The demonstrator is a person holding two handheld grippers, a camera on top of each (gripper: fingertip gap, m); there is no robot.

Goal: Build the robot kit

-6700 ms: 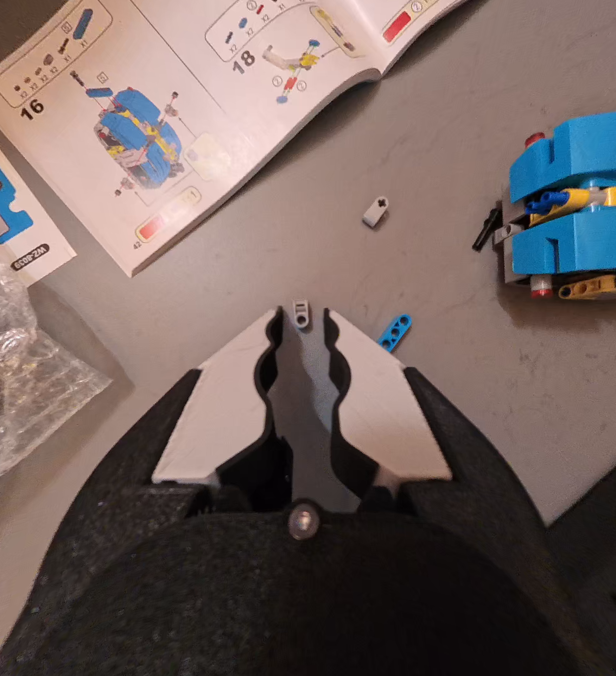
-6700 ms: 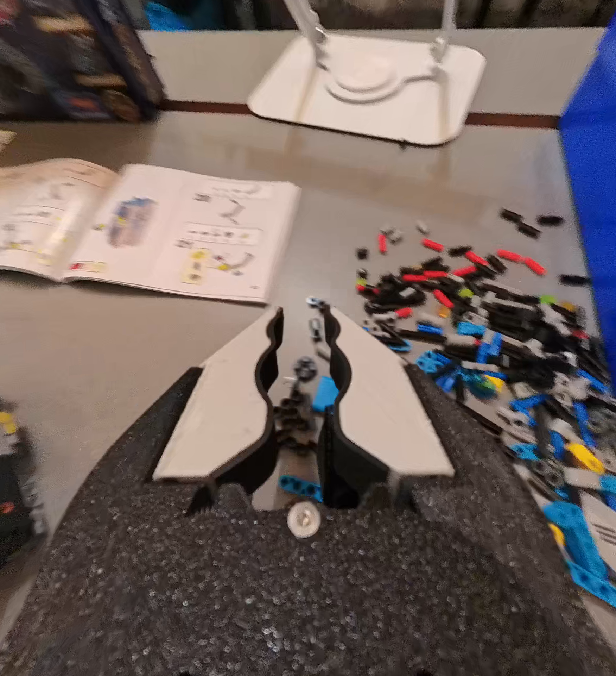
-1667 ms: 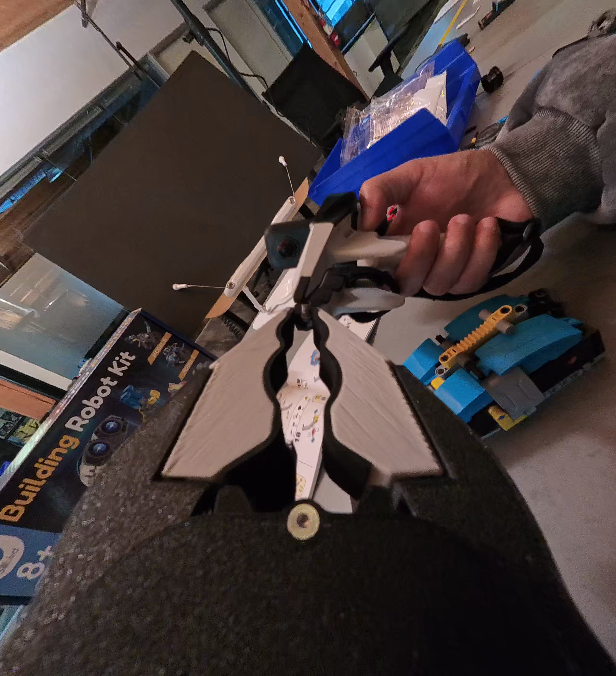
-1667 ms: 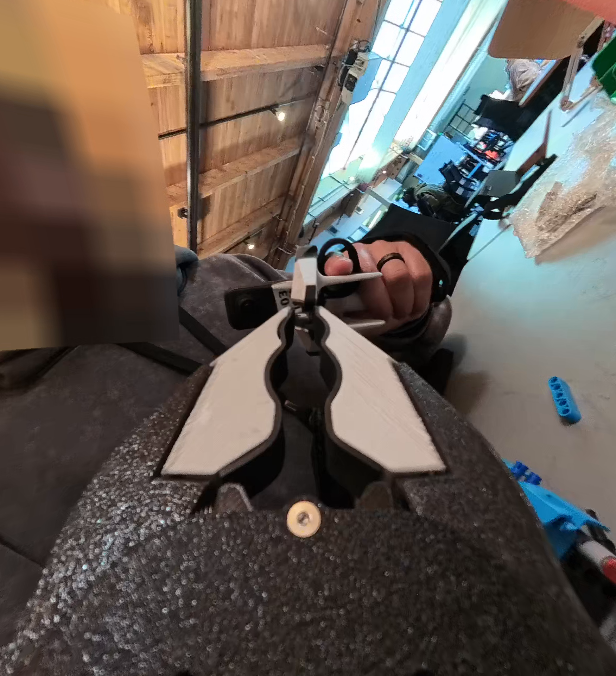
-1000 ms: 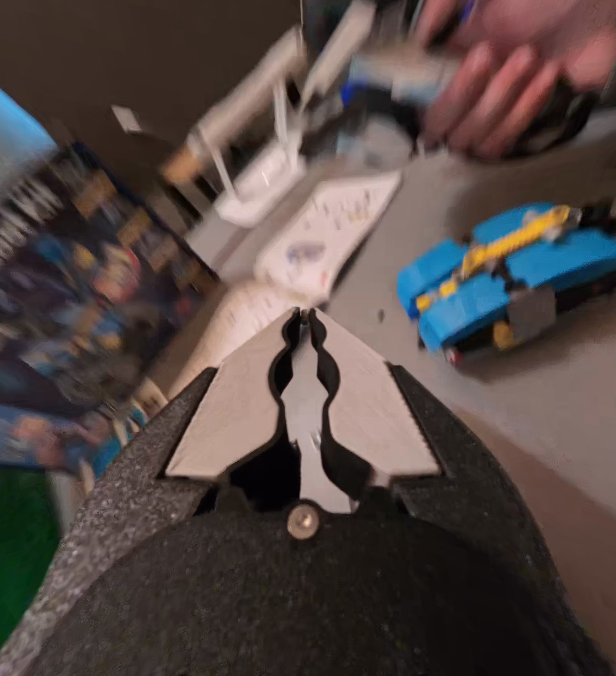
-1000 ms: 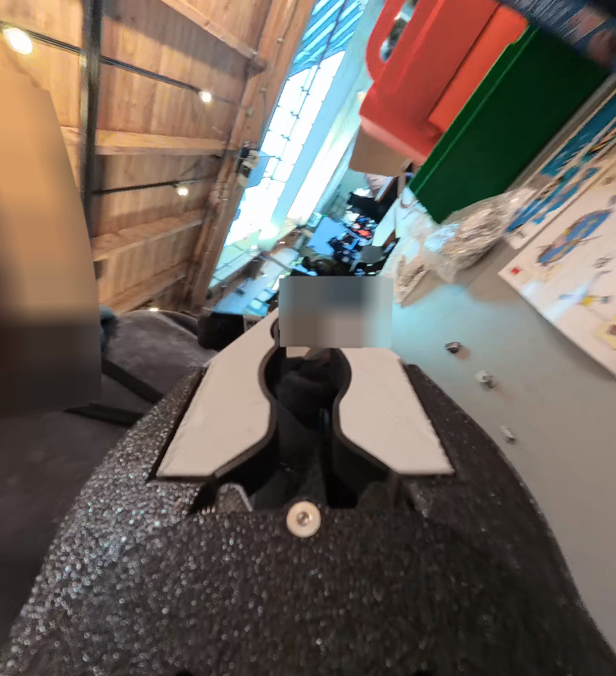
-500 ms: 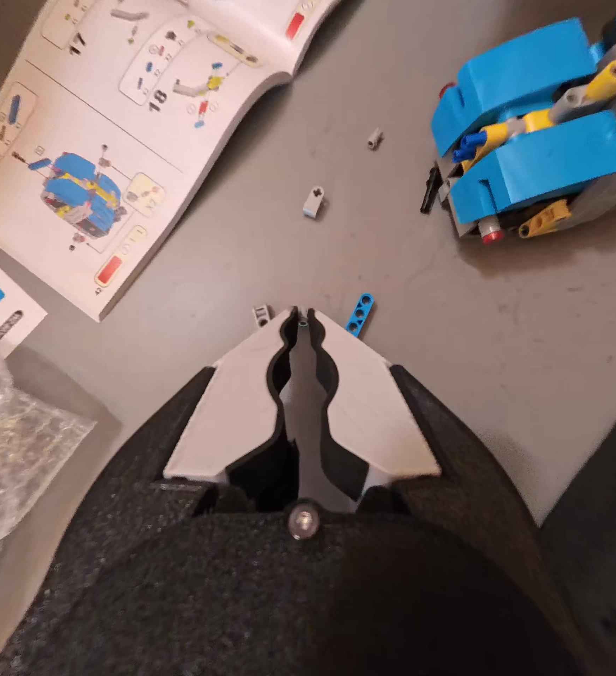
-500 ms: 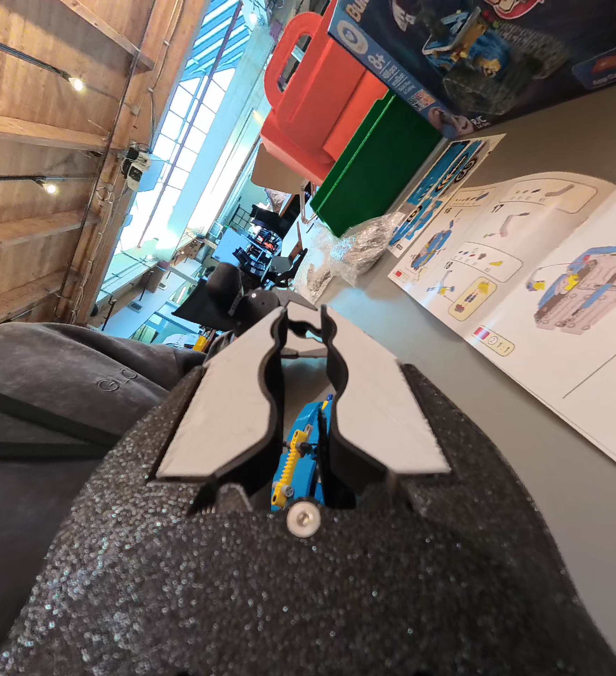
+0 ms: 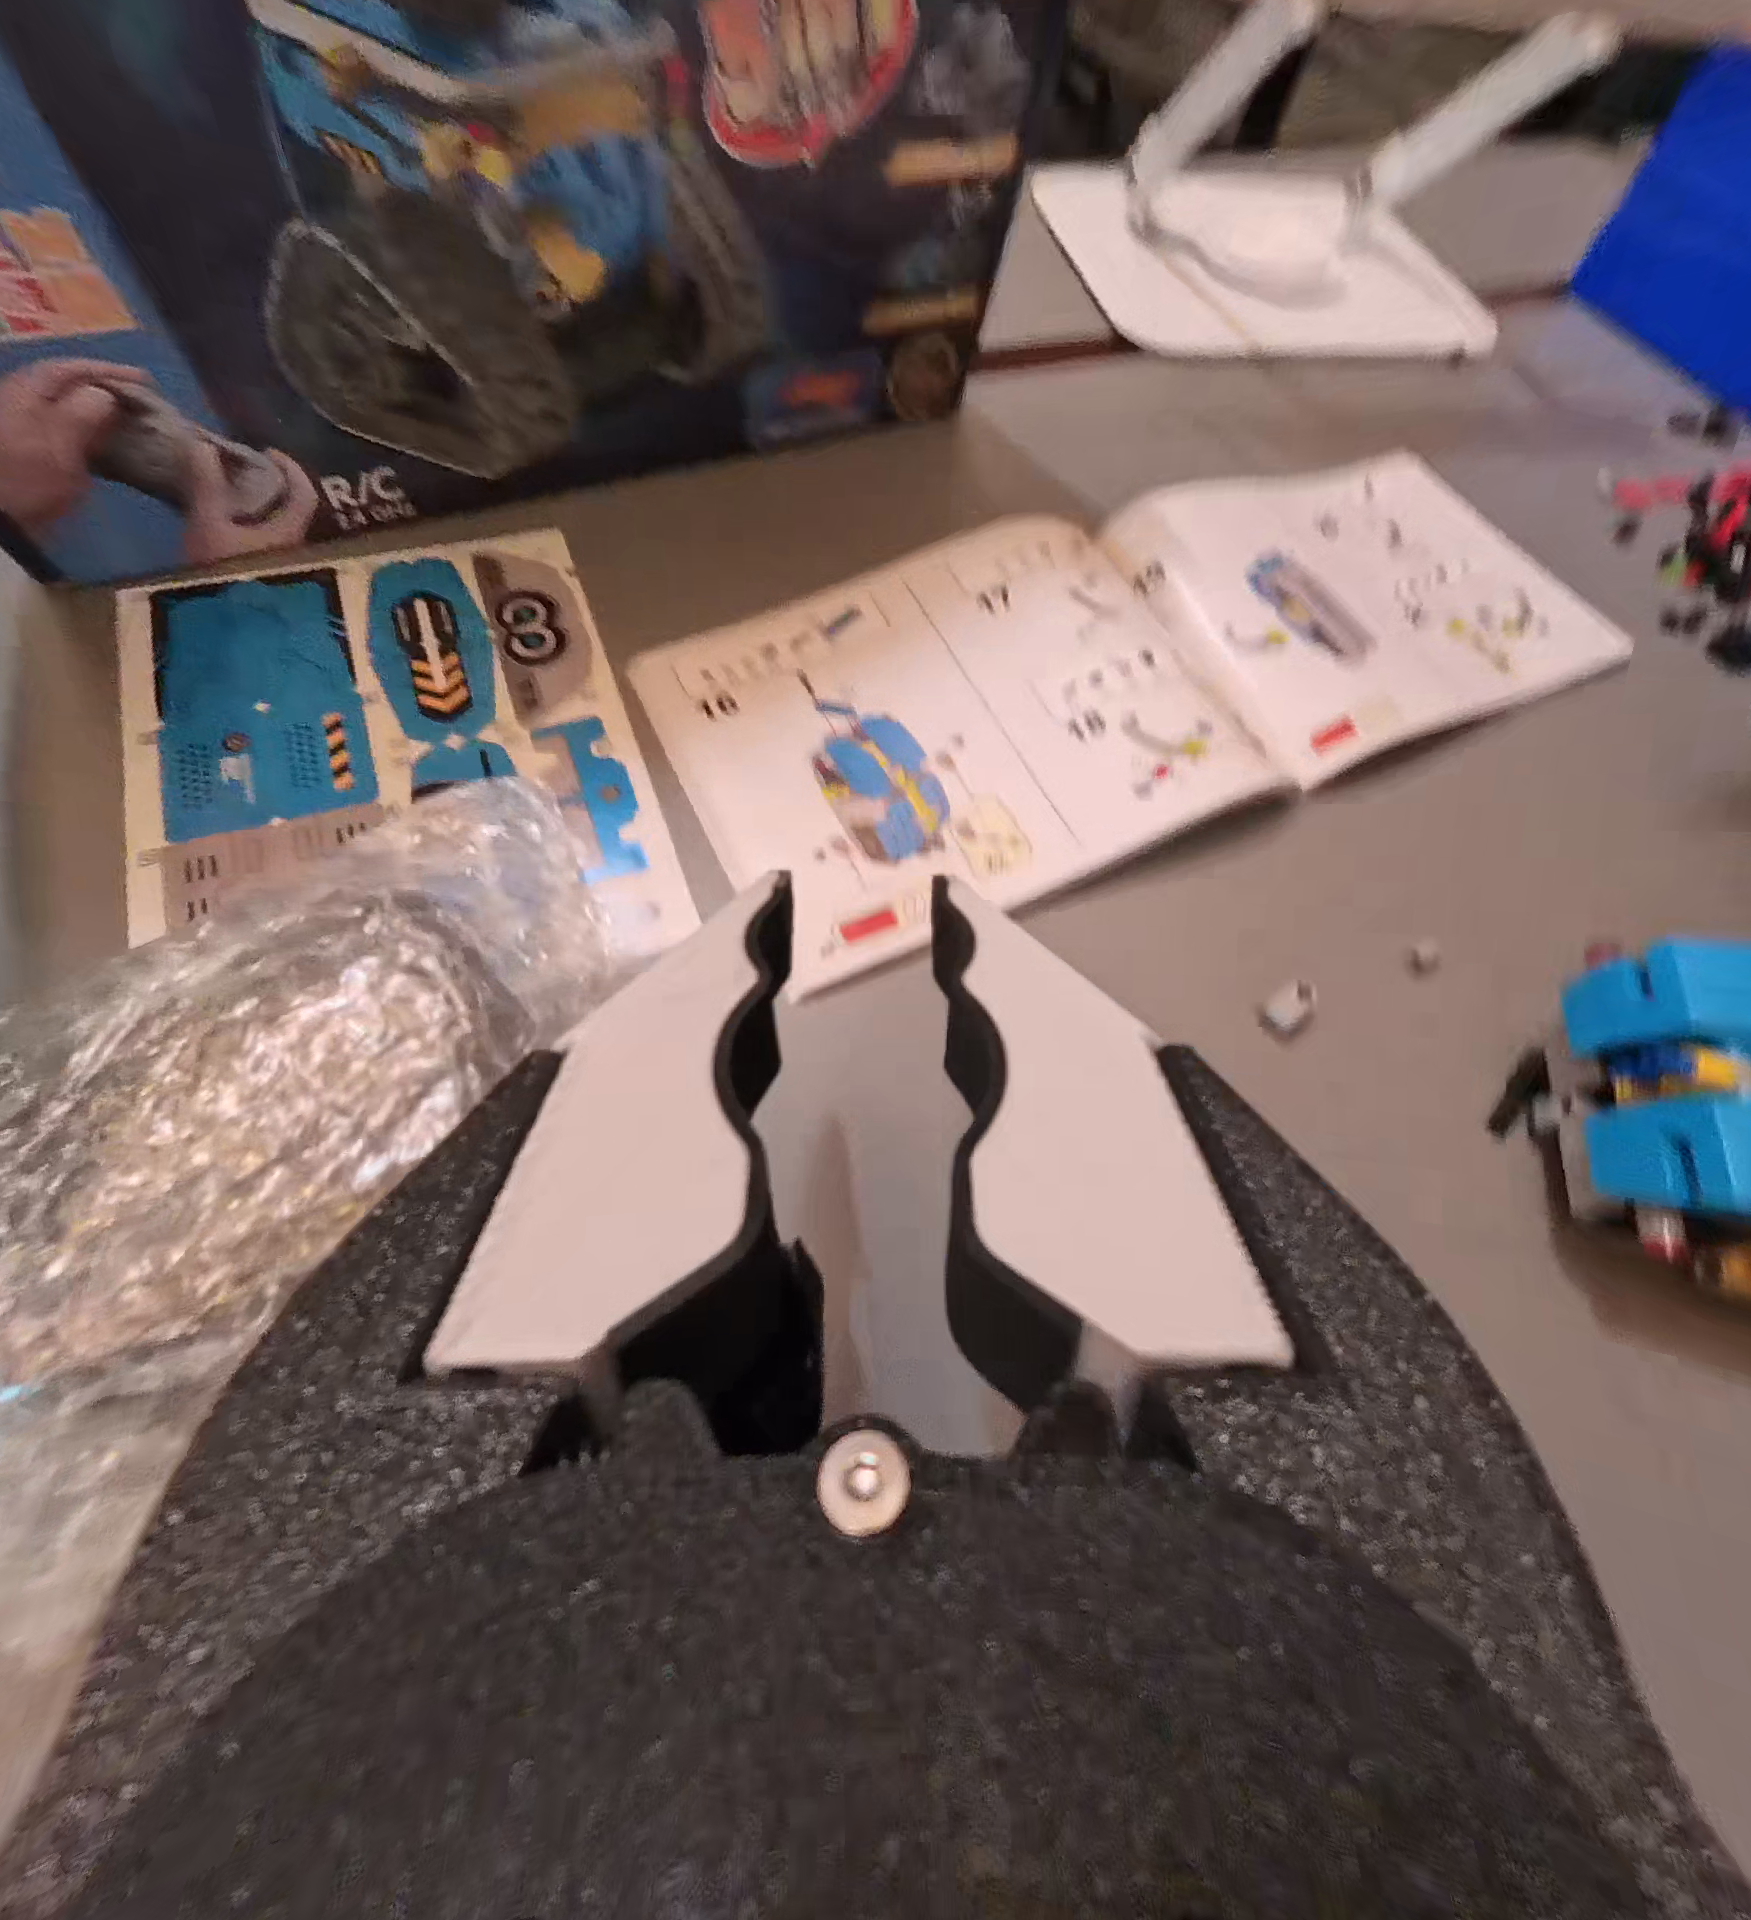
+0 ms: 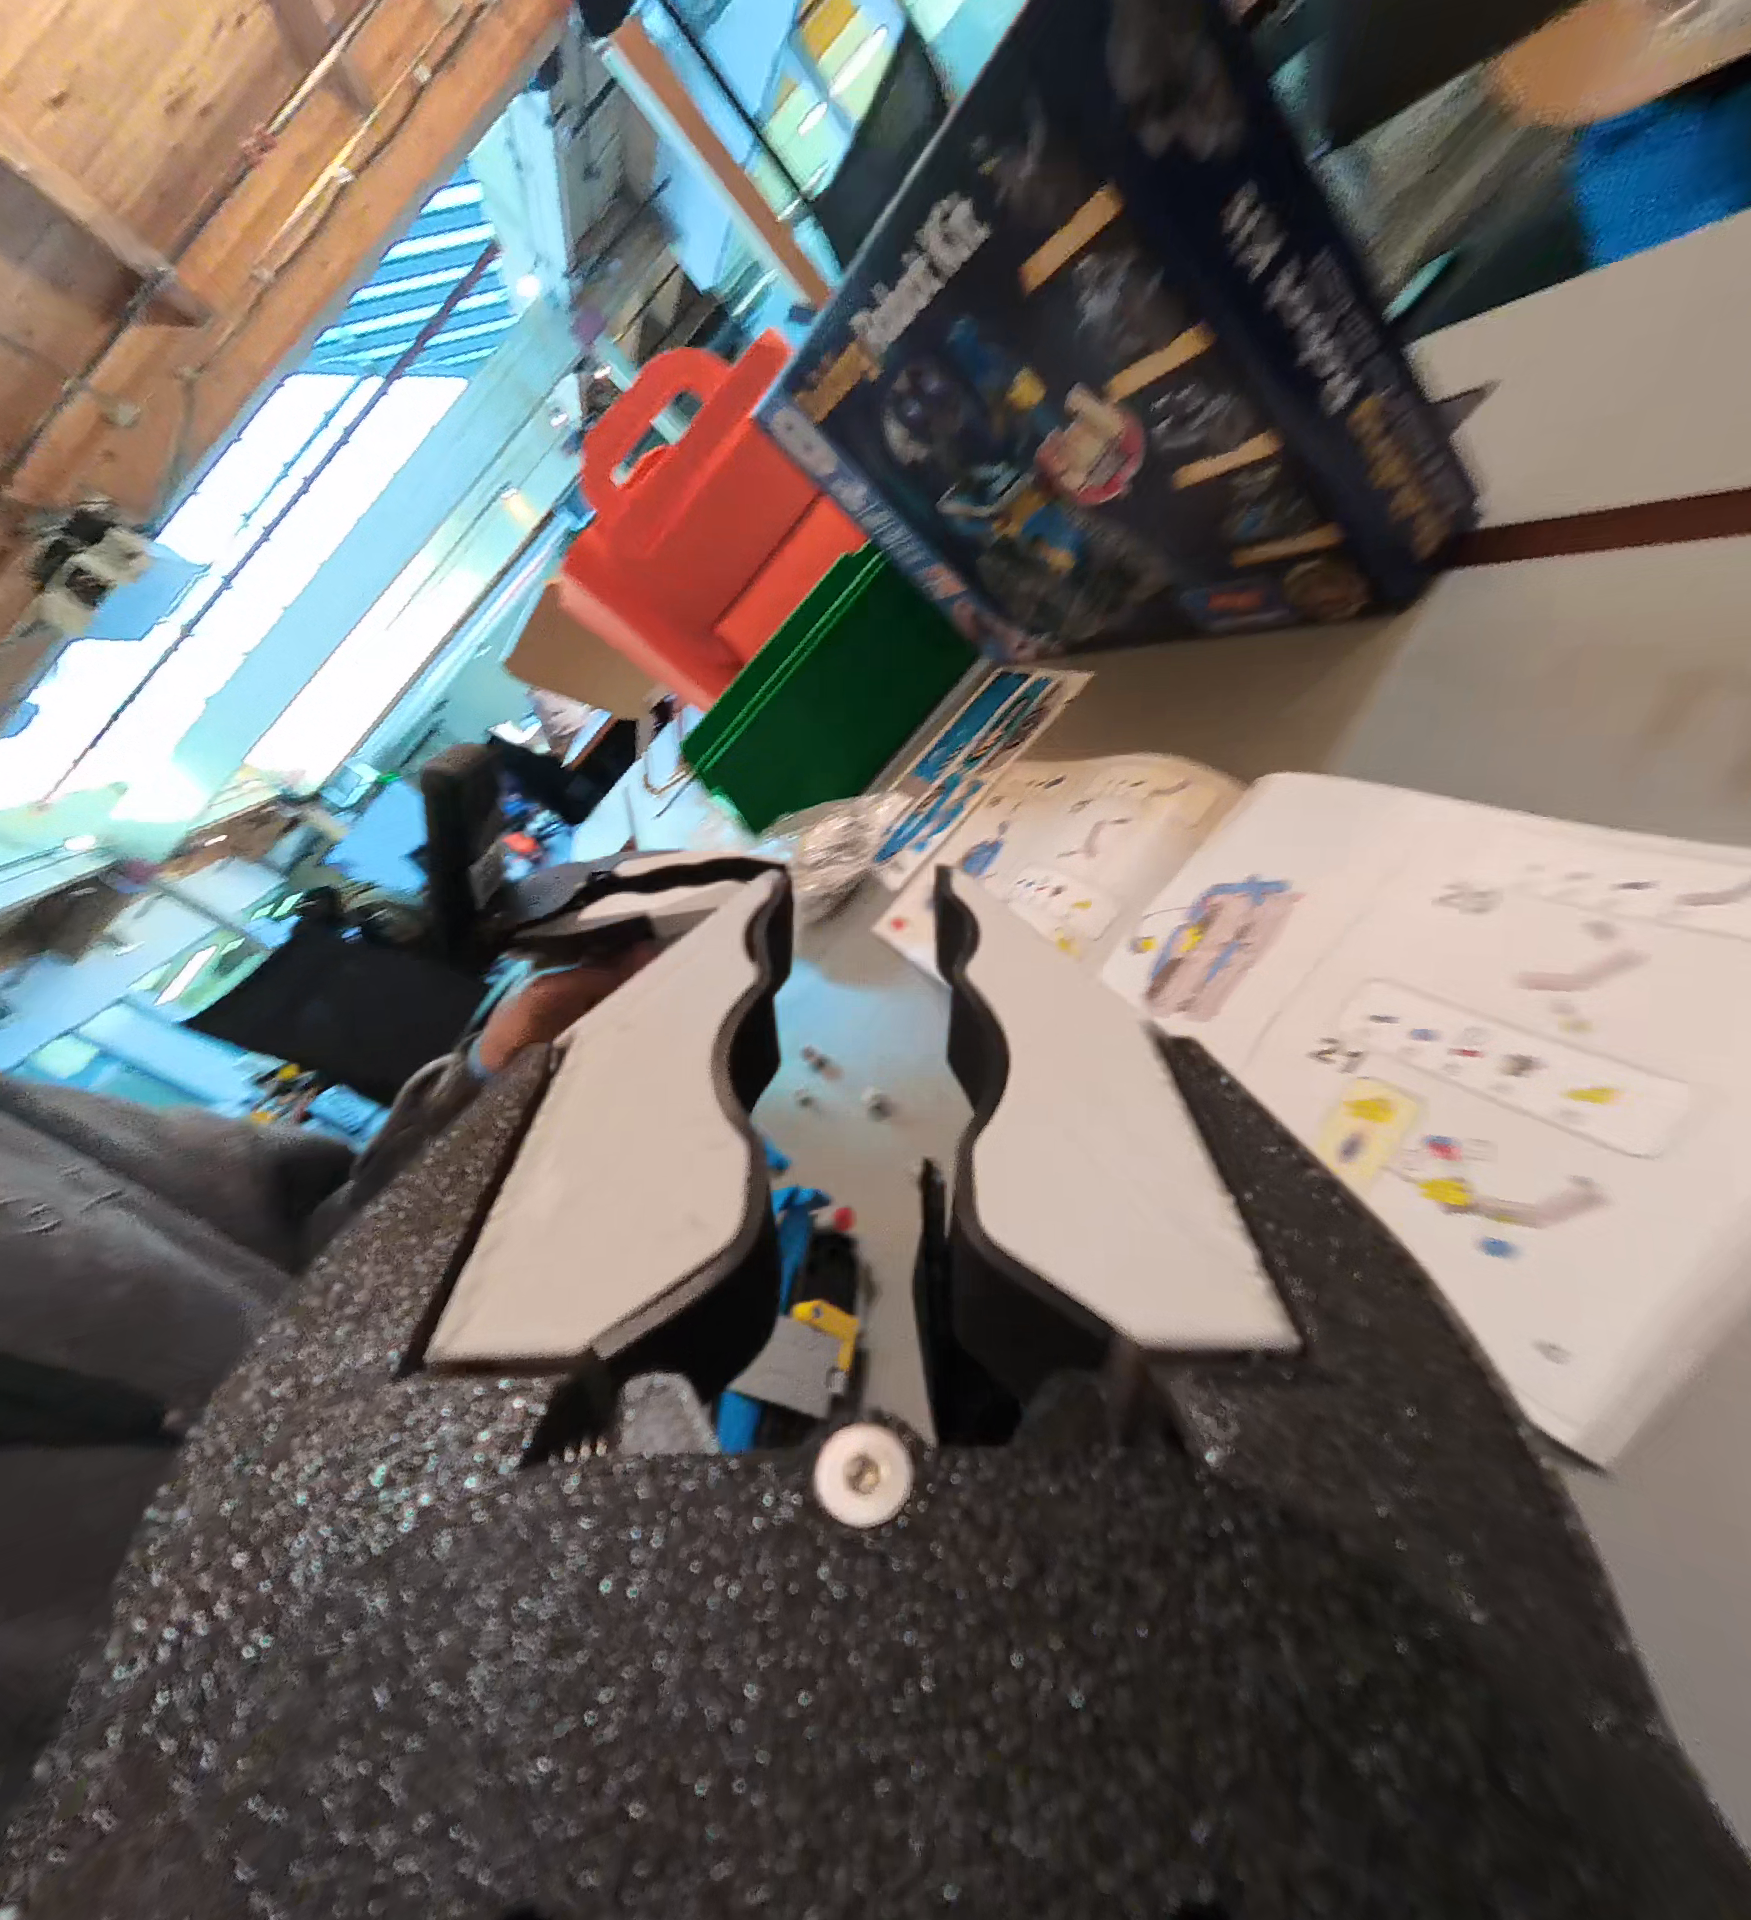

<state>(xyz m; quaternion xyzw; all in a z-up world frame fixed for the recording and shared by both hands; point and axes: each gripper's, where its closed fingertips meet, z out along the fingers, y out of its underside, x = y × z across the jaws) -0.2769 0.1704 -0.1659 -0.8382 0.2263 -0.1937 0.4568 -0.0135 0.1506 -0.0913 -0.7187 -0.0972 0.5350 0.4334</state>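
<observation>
Grey tabletop (image 9: 1266,1195) spreads under both my grippers. My left gripper (image 9: 860,904) hangs spread and empty above the open instruction booklet (image 9: 1110,686), the blue brick model (image 9: 1712,1101) off to its right. My right gripper (image 10: 863,899), also spread and empty, is nearer the model (image 10: 798,1340), just beneath it.

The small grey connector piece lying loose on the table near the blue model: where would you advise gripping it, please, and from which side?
Probably across its short sides, coming straight down from above. The small grey connector piece lies flat and alone on the bare table, clear of the blue model and the open instruction booklet, so open jaws could straddle it. Blur hides its exact shape.
</observation>
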